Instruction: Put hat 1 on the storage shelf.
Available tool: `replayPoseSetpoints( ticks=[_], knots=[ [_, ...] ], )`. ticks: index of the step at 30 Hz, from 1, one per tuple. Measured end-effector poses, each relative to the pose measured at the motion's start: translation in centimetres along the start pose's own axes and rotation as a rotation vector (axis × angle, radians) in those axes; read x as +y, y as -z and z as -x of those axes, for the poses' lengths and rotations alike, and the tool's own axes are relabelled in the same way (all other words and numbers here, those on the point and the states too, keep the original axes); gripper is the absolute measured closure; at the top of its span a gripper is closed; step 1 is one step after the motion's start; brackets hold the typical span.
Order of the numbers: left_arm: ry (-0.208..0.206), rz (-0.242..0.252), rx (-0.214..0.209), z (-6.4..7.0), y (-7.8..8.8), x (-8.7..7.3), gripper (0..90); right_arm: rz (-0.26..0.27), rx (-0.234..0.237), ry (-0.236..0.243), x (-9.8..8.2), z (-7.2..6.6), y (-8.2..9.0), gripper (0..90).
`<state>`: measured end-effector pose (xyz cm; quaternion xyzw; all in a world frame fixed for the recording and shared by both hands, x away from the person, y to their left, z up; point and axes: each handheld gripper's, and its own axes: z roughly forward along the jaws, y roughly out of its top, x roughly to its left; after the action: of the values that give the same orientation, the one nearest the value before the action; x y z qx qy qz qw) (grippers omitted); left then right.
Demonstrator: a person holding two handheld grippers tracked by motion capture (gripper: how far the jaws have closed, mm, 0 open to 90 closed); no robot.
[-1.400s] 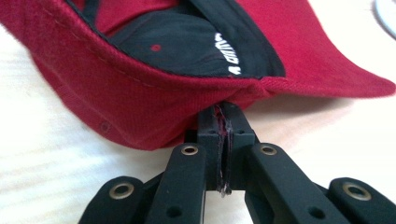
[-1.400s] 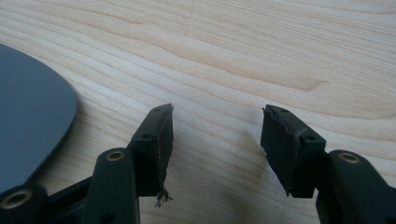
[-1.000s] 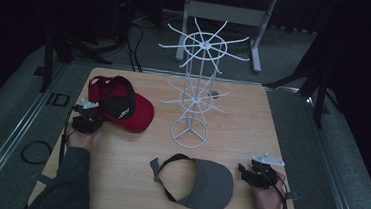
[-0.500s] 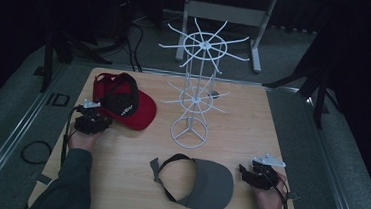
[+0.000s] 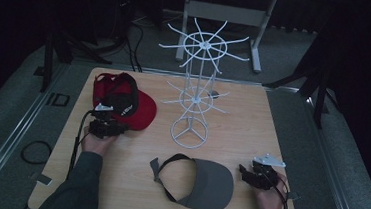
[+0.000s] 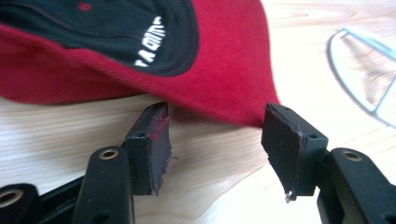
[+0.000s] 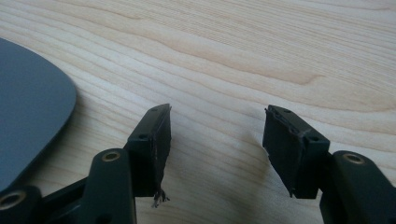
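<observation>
Now the left tongs [image 5: 116, 128] sit at the near edge of the red cap [image 5: 123, 102], which lies on the far-left part of the wooden worktop [image 5: 252, 125], and their jaws have just been opening. In the left gripper view the two black pads stand wide apart with the cap's red brim [image 6: 224, 79] just beyond their tips and bare wood in the gap, so nothing is gripped; the brim's near edge lies close to the tip of the pad at the right of that view, and whether it touches I cannot tell. The cap rests with its dark inner side up, white lettering [image 6: 149, 42] showing on the band. The right tongs [image 5: 247, 172] rest at the near-right corner of the worktop, just right of the grey visor [image 5: 207, 185], which lies flat near the front edge with its dark strap [image 5: 165, 170] looping out to the left. In the right gripper view those jaws also stand apart over bare wood, with the visor's grey peak [image 7: 28, 107] off at the left of that view, clear of the pads. A white wire rack [image 5: 197, 85] stands upright in the middle of the worktop, its ring base [image 5: 189, 133] between cap and visor, apart from both.
</observation>
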<state>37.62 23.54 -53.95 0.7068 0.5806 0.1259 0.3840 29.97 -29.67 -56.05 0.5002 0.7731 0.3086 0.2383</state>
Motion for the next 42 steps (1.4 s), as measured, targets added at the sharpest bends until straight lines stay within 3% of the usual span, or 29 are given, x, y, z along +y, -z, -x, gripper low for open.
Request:
replayPoseSetpoints(
  ticks=[2, 7, 9, 11, 17, 23, 28, 33, 42],
  knots=[
    [0.002, -0.001, -0.002, 0.1, -0.1, 0.1, 40.2, 0.001, 0.000, 0.001, 0.0, 0.0, 0.0, 41.7],
    [0.080, 0.006, -0.030, 0.3, -1.4, 0.3, 35.4, 0.002, -0.001, 0.000, 0.0, 0.0, 0.0, 41.2],
    [0.080, 0.006, -0.030, 0.3, -1.4, 0.3, 34.8, 0.002, -0.001, 0.000, 0.0, 0.0, 0.0, 41.2],
    [0.148, 0.024, -0.047, 0.3, -2.1, 0.4, 33.3, 0.003, 0.001, -0.003, -0.1, 0.0, 0.0, 41.0],
    [0.195, 0.023, -0.031, 0.5, -3.2, 0.6, 33.2, 0.003, 0.002, -0.005, -0.1, 0.1, 0.0, 40.8],
    [0.180, 0.001, -0.029, 0.8, -3.6, 0.3, 45.1, 0.003, -0.001, 0.001, -0.1, 0.1, 0.0, 40.2],
    [0.204, 0.012, -0.029, 0.7, -3.3, 0.5, 54.4, 0.003, -0.003, 0.001, -0.1, 0.1, 0.1, 40.2],
    [0.200, 0.018, -0.020, 0.2, -2.5, 0.6, 64.7, 0.004, -0.001, -0.001, -0.2, 0.2, 0.1, 40.0],
    [0.210, 0.020, -0.057, -0.3, -2.0, 0.8, 75.2, 0.004, -0.001, -0.003, -0.2, 0.2, 0.1, 39.9]
  ],
)
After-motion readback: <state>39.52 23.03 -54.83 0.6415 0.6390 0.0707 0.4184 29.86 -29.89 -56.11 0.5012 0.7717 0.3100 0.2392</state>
